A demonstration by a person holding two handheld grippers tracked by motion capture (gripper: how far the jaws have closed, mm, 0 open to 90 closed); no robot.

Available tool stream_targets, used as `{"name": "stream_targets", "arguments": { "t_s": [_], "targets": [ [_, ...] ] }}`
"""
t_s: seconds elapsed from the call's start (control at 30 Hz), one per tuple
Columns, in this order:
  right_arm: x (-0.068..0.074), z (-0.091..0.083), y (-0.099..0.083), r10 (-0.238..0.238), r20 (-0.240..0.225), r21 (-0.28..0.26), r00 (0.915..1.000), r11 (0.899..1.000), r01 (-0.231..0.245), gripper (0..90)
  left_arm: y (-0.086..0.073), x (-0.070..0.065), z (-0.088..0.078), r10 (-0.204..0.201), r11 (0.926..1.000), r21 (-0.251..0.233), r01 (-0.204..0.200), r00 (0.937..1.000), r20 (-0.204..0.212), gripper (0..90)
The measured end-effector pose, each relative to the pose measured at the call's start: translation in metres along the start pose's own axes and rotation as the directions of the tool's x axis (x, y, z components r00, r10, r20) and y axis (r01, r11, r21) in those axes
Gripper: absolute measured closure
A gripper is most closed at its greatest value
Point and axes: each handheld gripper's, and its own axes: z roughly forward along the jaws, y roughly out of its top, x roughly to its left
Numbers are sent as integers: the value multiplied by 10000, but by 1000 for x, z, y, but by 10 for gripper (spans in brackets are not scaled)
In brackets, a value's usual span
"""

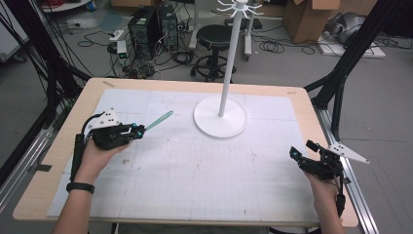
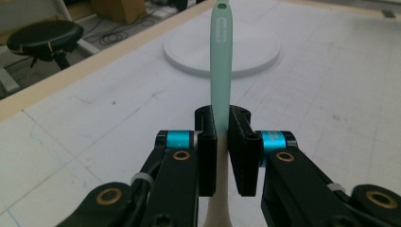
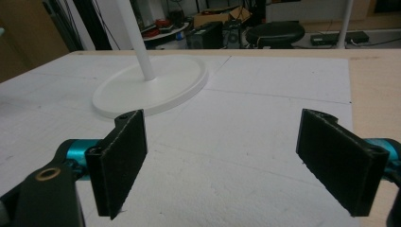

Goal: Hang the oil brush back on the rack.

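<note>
Left gripper (image 2: 221, 142) I held clamped on mint-green handle (image 2: 221, 61) | right gripper (image 3: 236, 158) gaped empty | white stand (image 1: 220, 117) between.

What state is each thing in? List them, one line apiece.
Left tongs: shut on the spoon, held above the mat.
Spoon: gripped partway along its mint-green handle, handle end pointing toward the stand.
Right tongs: open wide, holding nothing.
Stand: upright on its round base, hooks at the top bare.
Mat: flat on the table.
</note>
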Motion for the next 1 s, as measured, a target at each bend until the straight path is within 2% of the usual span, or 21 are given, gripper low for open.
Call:
{"name": "stream_targets", "arguments": {
  "t_s": [0.13, 0.23, 0.37, 0.43, 0.5, 0.57, 0.63, 0.73, 1.0],
  "targets": [
    [0, 0, 0, 57, -22, 81, 10000, 10000, -57, 163, 7, 1, -6, -155, 9989, -436, 146, 9997, -203, 822],
    [0, 0, 0, 54, -28, 41, 10000, 10000, -54, 163, 15, 1, -9, -98, 9975, -707, 73, 9993, -357, 822],
    [0, 1, 0, 36, -49, 82, 10000, 10000, -36, 163, 30, 0, -9, -208, 9905, -1366, 147, 9989, -427, 822],
    [0, 1, 0, 21, -40, 94, 10000, 10000, -21, 163, 38, -1, -8, -143, 9883, -1528, 52, 9982, -587, 822],
    [0, 1, -1, 6, -78, 112, 10000, 9999, -5, 164, 47, -1, -6, -129, 9859, -1671, 31, 9983, -575, 822],
    [0, 2, -1, -33, -73, 108, 10000, 9999, 34, 164, 55, -2, -4, -83, 9810, -1938, -65, 9971, -755, 822],
    [0, 2, -1, -40, -85, 119, 10000, 9999, 41, 164, 64, -3, -3, -174, 9725, -2328, -20, 9966, -811, 822],
    [0, 2, -1, -60, -124, 115, 9999, 9999, 62, 164, 76, -4, 0, -110, 9673, -2532, -152, 9947, -1018, 822],
    [0, 3, -1, -44, -160, 142, 9999, 9999, 47, 165, 103, -4, 8, -227, 9479, -3186, -75, 9956, -909, 822]
  ]
}}
